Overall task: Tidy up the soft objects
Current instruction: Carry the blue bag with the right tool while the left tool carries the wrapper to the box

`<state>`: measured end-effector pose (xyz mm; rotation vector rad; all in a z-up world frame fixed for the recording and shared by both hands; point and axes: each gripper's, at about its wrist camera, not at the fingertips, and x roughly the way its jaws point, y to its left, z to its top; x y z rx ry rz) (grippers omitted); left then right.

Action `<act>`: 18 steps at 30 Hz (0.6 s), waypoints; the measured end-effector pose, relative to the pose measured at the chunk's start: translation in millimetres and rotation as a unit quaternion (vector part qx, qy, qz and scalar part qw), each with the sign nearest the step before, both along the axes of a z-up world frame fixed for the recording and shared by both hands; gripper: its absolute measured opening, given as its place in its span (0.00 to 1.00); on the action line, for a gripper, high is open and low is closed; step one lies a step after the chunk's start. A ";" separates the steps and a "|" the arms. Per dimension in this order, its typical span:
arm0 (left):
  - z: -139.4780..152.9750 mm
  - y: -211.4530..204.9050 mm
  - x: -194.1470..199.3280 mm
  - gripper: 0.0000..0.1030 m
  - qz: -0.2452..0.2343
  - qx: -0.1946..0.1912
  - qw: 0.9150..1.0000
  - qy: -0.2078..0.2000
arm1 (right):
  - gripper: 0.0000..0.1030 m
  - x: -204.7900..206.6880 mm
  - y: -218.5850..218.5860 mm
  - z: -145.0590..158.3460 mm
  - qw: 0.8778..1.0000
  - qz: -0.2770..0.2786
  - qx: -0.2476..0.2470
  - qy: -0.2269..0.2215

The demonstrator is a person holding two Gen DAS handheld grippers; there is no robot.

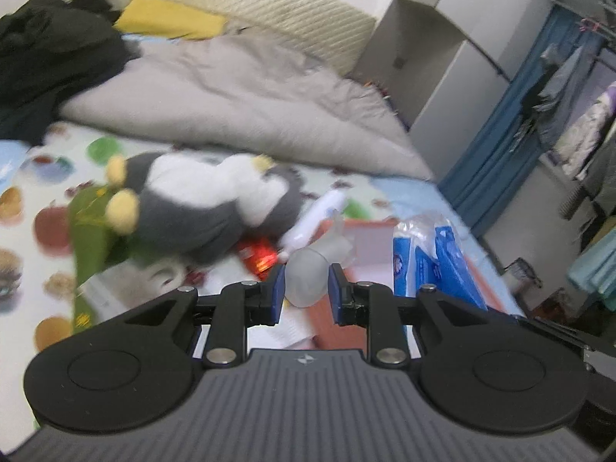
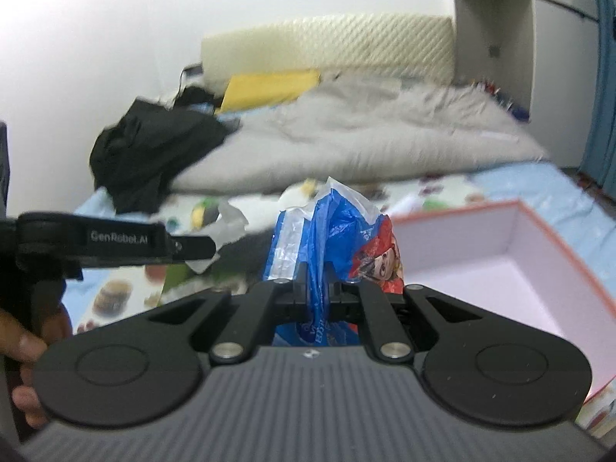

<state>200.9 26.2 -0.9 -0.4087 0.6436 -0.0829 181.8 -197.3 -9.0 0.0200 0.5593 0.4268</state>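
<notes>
Only rightward — pink box (image 2: 512, 254) interior

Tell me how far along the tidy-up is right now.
Early. Nothing shows inside the pink box yet. In hand: the right tongs pinch the blue plastic pack, and the left tongs hold a translucent whitish piece. Left on the bed: the penguin plush and other clutter.

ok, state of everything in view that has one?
left gripper: shut on clear plastic, a bag edge
right gripper: shut on blue bag, bunched
pink box: open, no lid on, inside bare where visible
penguin plush: lying on its side
grey duvet: rumpled
black clothes: in a heap
</notes>
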 end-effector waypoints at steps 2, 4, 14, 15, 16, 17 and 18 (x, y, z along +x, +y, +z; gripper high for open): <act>13.1 -12.0 7.7 0.27 -0.010 -0.001 1.000 -0.010 | 0.09 2.5 -10.0 13.1 1.000 -0.010 0.000 -0.017; 23.9 -23.9 14.9 0.27 -0.021 -0.002 1.000 -0.018 | 0.09 6.9 -21.6 25.4 0.999 -0.020 0.002 -0.030; 46.4 -94.2 67.7 0.27 -0.077 -0.006 0.997 -0.019 | 0.09 39.9 -85.3 56.2 0.996 -0.077 -0.006 -0.044; 43.5 -99.4 74.1 0.27 -0.083 -0.006 0.996 -0.014 | 0.09 43.0 -91.4 54.3 0.996 -0.082 -0.009 -0.038; 40.3 -107.3 80.8 0.27 -0.089 -0.005 0.996 -0.007 | 0.09 47.1 -97.0 52.0 0.996 -0.089 -0.011 -0.031; 35.3 -112.3 86.3 0.27 -0.091 -0.003 0.996 0.000 | 0.09 52.0 -103.2 48.3 0.995 -0.095 -0.013 -0.023; 30.6 -119.7 91.7 0.27 -0.096 -0.001 0.995 0.008 | 0.09 58.2 -110.7 42.6 0.995 -0.100 -0.015 -0.012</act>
